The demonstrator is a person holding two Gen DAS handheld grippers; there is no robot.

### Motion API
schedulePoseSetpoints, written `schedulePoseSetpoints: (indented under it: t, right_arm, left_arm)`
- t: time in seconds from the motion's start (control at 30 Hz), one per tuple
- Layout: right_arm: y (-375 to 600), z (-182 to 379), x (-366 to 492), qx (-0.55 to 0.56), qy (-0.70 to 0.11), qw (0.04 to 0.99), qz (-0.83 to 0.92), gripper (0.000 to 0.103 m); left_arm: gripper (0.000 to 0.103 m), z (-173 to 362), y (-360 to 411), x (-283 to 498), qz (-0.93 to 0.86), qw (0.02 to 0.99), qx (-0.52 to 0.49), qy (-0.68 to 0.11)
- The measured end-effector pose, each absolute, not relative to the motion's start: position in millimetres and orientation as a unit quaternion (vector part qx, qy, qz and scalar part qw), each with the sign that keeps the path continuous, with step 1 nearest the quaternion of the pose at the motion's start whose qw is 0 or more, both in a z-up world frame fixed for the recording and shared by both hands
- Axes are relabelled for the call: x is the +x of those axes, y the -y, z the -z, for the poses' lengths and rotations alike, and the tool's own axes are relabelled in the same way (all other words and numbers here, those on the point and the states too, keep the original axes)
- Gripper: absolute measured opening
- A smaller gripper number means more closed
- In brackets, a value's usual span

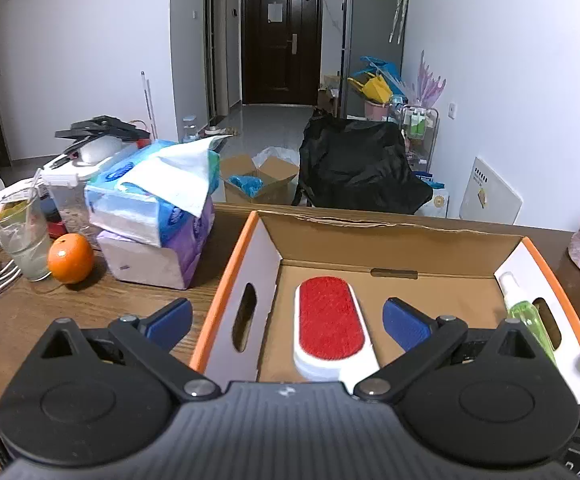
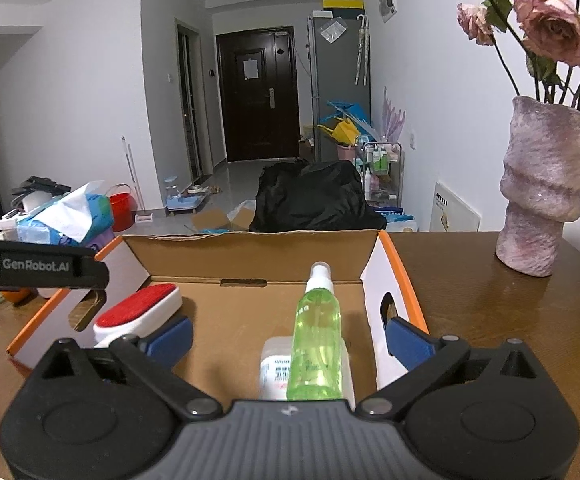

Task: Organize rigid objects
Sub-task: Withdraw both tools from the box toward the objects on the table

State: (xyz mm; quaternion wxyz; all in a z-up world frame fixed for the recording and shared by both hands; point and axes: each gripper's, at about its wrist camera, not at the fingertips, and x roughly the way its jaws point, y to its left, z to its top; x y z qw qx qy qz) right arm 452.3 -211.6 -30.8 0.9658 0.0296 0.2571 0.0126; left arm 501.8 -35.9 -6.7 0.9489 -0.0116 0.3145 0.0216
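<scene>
Pulling both grippers back clear of the cardboard box (image 2: 249, 254) looks right; right gripper (image 2: 287, 334) fingers spread wide, empty, green spray bottle (image 2: 316, 340) lying in the box between them; left gripper (image 1: 287, 322) fingers spread, empty, over the red lint brush (image 1: 330, 320) in the box.

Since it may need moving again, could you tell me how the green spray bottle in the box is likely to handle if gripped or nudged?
The bottle looks like smooth, round clear plastic, so it may slip between pads. It lies tilted across a white item, so a nudge could roll it off. It seems small and probably light.
</scene>
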Motion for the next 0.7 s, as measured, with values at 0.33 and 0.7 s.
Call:
schedulePoseSetpoints:
  t: [0.33,0.7]
  right_arm:
    - [206,29,414,0.022,-0.249,0.968,-0.02,0.103]
    - [185,33,366,0.012,-0.247,0.969,-0.025,0.103]
  left_arm:
    - [0.103,2,14,459,-0.024,0.954,-0.009,-0.297]
    - [0.103,9,-15,413,-0.033,0.957,0.009,-0.288]
